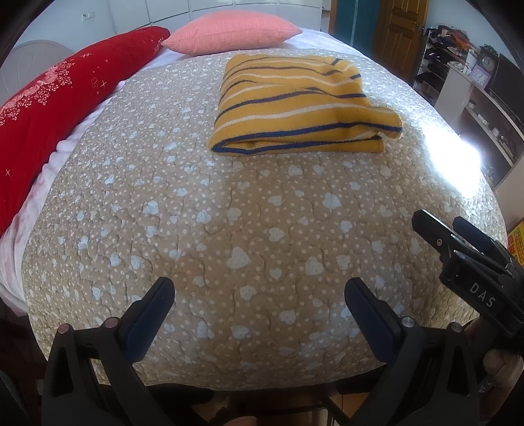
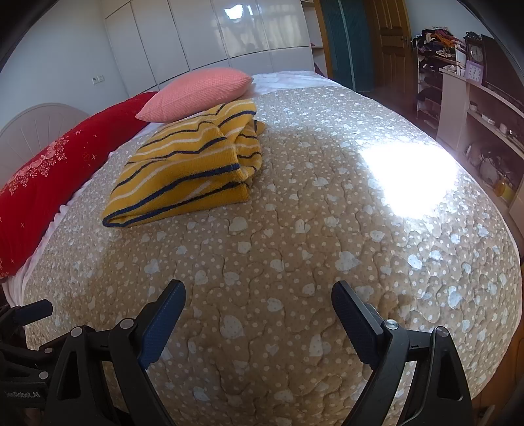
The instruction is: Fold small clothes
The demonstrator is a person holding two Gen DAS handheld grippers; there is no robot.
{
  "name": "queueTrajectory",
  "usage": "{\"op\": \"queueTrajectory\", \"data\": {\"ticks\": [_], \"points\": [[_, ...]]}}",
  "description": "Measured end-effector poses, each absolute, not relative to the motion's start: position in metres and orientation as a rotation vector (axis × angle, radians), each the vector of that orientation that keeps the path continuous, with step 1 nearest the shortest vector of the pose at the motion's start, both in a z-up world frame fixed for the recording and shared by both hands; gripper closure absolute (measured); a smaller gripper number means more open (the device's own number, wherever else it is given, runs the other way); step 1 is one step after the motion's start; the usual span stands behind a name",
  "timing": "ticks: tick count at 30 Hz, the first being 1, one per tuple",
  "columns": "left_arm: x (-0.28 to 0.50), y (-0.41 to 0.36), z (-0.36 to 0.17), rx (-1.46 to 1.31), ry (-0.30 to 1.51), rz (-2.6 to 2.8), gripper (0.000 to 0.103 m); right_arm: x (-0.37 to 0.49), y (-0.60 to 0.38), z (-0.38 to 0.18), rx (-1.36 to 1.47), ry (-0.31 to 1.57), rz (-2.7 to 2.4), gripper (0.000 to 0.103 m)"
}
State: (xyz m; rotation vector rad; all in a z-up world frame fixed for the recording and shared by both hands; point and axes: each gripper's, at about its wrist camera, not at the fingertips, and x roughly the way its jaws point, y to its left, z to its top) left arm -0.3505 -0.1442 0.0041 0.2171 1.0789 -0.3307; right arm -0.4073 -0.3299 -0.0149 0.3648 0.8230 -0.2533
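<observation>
A yellow knit garment (image 1: 301, 105) with dark blue and white stripes lies folded in a thick rectangle on the beige heart-print quilt (image 1: 229, 229). It also shows in the right wrist view (image 2: 193, 164), toward the far left of the bed. My left gripper (image 1: 258, 291) is open and empty, low over the quilt's near edge, well short of the garment. My right gripper (image 2: 258, 295) is open and empty too, also near the bed's front edge. The right gripper shows in the left wrist view (image 1: 442, 226) at the right.
A red floral pillow (image 1: 55, 108) and a pink pillow (image 1: 232, 31) lie along the left and far side of the bed. Shelves with a clock (image 1: 488, 62) and clutter stand to the right. A bright sun patch (image 2: 409, 177) falls on the quilt's right part.
</observation>
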Motion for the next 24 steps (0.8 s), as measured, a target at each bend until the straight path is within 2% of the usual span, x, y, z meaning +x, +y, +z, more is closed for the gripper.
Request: {"op": "queueTrajectory", "data": {"ticks": [24], "points": [[-0.335, -0.129, -0.003, 0.138, 1.102, -0.330, 0.000, -0.393, -0.316, -0.013, 0.330, 0.830, -0.214, 0.009]]}}
